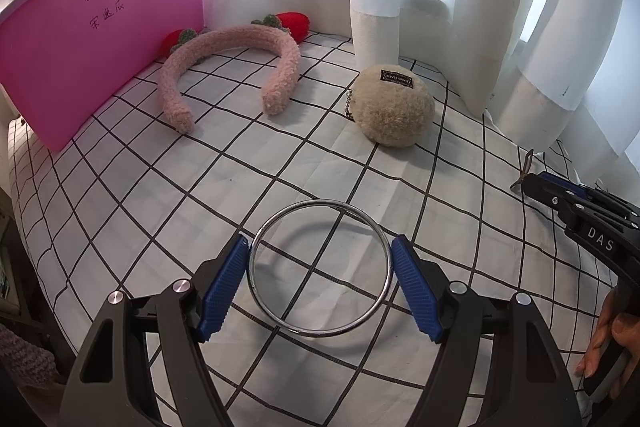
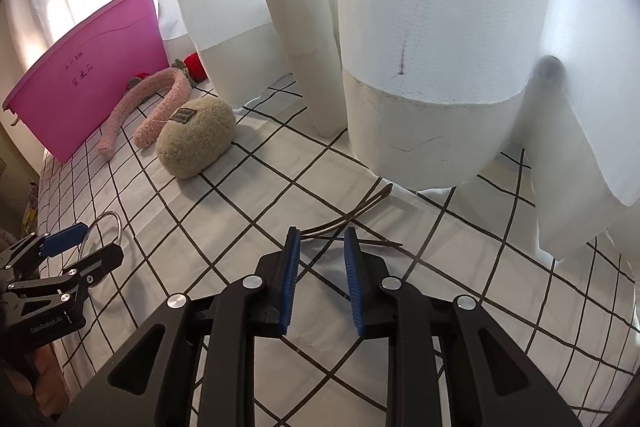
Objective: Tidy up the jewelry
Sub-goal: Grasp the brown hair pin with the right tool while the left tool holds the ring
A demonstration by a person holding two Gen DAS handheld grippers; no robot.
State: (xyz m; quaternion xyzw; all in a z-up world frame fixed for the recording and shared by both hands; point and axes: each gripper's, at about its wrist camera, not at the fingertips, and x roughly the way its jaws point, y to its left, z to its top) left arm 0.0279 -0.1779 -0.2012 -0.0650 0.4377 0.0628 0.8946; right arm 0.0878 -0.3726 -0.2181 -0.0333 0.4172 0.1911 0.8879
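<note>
your left claw (image 1: 320,259) grips the thin silver metal ring (image 1: 319,267) across its width; your right claw (image 2: 322,239) sits narrowly parted around a thin dark metal hairband (image 2: 352,217).

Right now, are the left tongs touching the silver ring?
Touching. Left wrist view: both blue pads of the left tongs meet the silver ring on opposite sides; its shadow falls offset on the checkered cloth.
</note>
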